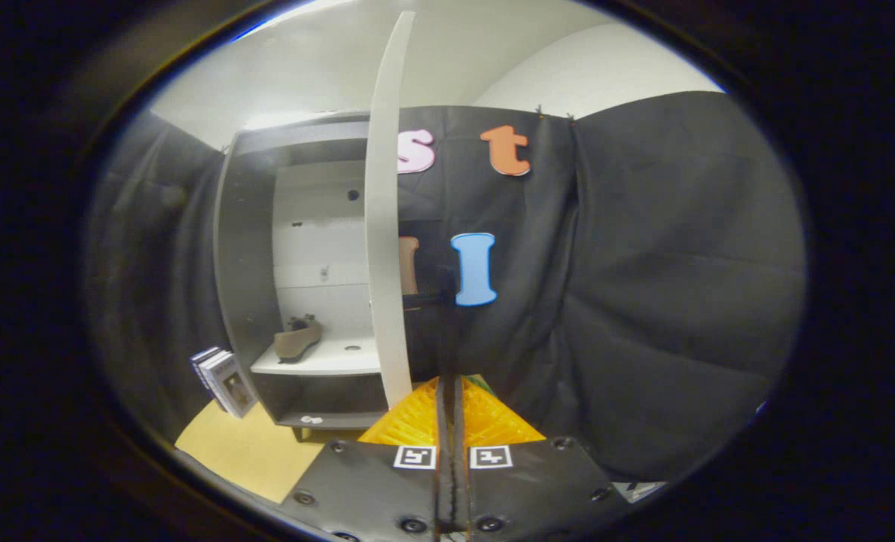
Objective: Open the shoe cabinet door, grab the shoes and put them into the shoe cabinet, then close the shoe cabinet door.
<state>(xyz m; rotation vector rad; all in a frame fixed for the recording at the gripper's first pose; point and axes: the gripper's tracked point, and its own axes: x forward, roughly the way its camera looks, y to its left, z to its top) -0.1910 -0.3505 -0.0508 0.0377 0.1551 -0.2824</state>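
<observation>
The grey shoe cabinet (245,248) stands ahead to the left with its white door (383,263) swung open, seen edge-on just left of my fingers. A brown shoe (298,339) lies on the white middle shelf (319,363) inside. A dark bar handle (430,298) sticks out of the door's right face and runs down to my fingertips. My gripper (449,382) is shut on the lower end of that handle, right beside the door's bottom corner.
Black cloth walls the booth right of the door and left of the cabinet. A few books (223,380) lean against the cabinet's lower left side. The tan floor (248,452) spreads in front of the cabinet's bottom compartment (327,403).
</observation>
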